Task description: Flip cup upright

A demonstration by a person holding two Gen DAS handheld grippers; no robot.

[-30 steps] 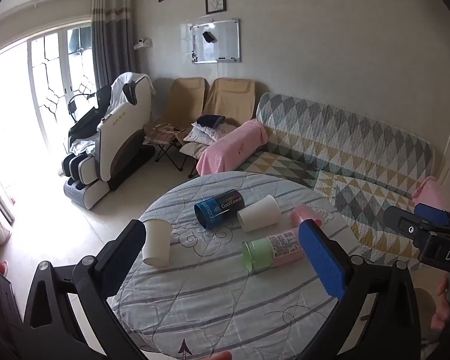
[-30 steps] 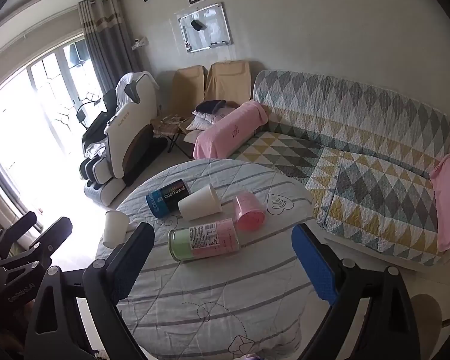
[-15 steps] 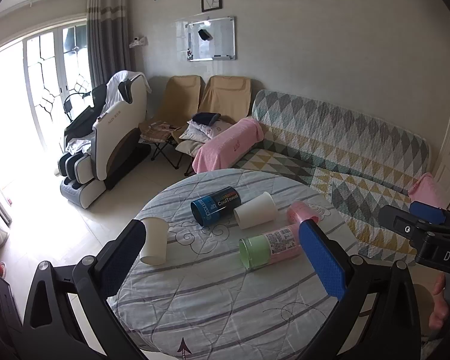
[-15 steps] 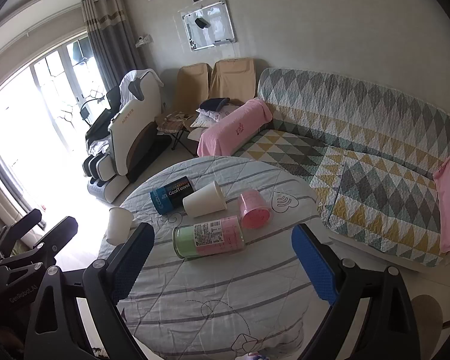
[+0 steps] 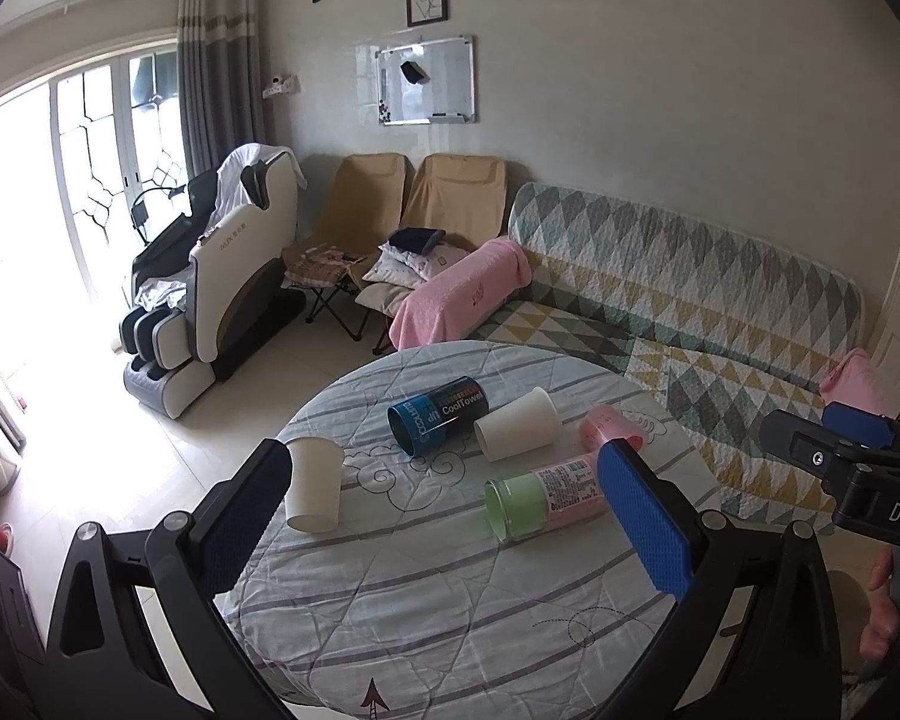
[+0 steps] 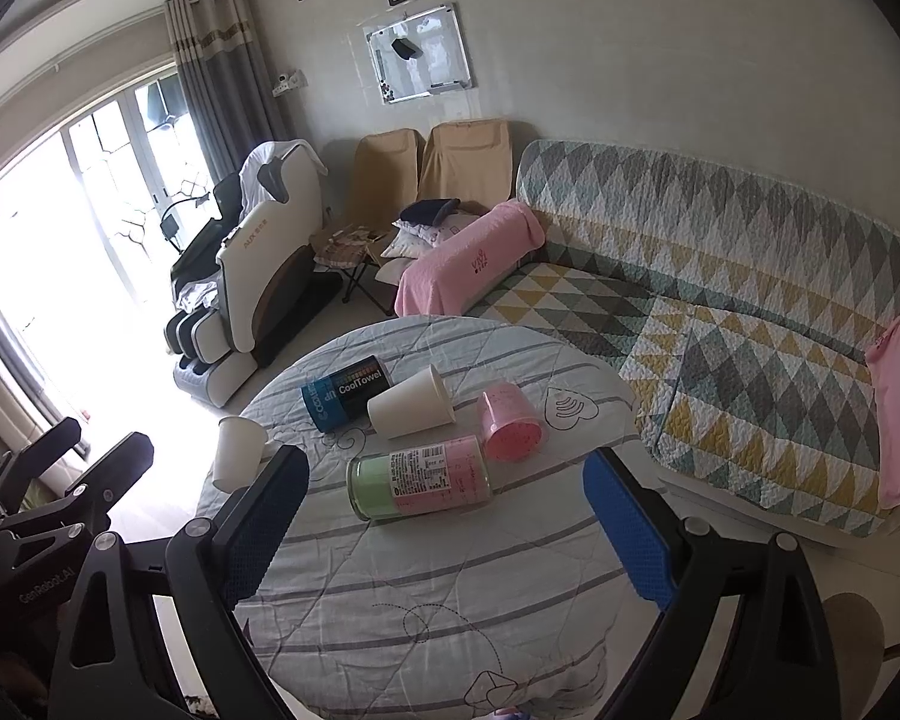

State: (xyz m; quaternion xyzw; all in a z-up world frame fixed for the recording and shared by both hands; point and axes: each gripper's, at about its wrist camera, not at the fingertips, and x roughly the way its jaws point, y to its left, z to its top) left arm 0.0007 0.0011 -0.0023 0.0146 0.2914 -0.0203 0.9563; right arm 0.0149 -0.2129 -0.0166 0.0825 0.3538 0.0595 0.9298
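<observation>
On a round table (image 5: pixel 450 600) with a striped quilted cloth lie several containers. A white paper cup (image 5: pixel 516 424) (image 6: pixel 411 411) lies on its side. Another white paper cup (image 5: pixel 313 492) (image 6: pixel 237 461) stands rim down at the left edge. A pink cup (image 5: pixel 611 427) (image 6: pixel 510 429) lies on its side. A green-and-pink labelled jar (image 5: pixel 540 501) (image 6: pixel 420 483) and a blue "CoolTowel" can (image 5: pixel 438 414) (image 6: pixel 345 393) lie on their sides too. My left gripper (image 5: pixel 450 522) and right gripper (image 6: pixel 444 516) are open, empty, held above the near part of the table.
A patterned sofa (image 5: pixel 690 300) with a pink blanket (image 5: pixel 462 294) stands behind the table. Two folding chairs (image 5: pixel 408 210) and a massage chair (image 5: pixel 222 288) stand at the back left by bright glass doors. The table edge (image 6: pixel 570 678) is close in front.
Both grippers have drifted slightly, so the table and cups sit a little differently in each view. The jaws stay open. Nothing on the table has moved.
</observation>
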